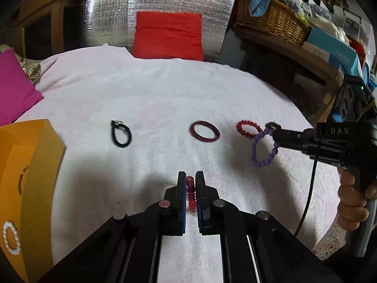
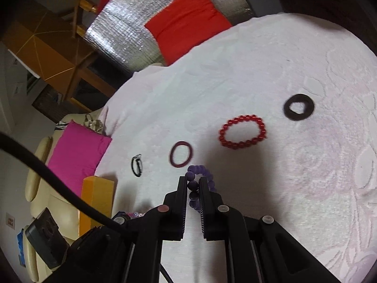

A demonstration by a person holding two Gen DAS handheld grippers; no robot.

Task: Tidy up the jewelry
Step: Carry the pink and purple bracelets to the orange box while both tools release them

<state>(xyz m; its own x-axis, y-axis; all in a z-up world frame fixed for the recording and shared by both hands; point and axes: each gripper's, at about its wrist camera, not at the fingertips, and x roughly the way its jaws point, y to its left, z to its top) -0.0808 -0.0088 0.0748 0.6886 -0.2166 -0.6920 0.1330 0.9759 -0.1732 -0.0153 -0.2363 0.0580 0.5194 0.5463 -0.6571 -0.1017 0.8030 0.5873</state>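
My left gripper [image 1: 191,176] is shut on a red and pink beaded bracelet [image 1: 191,194], held above the white cloth. My right gripper [image 2: 192,181] is shut on a purple beaded bracelet [image 2: 200,172], which hangs from it in the left wrist view [image 1: 261,148]. On the cloth lie a black cord bracelet [image 1: 121,134], a dark red bangle [image 1: 204,132], a red beaded bracelet [image 2: 242,132] and a black ring-shaped band [image 2: 298,107]. An orange box [image 1: 30,165] at the left holds a white pearl bracelet [image 1: 11,238].
A white textured cloth [image 1: 153,89] covers the table. A magenta cushion [image 1: 14,87] lies at the far left, a red cushion [image 1: 168,35] against silver foil at the back. A wicker basket [image 1: 271,21] and boxes sit on a shelf at the right.
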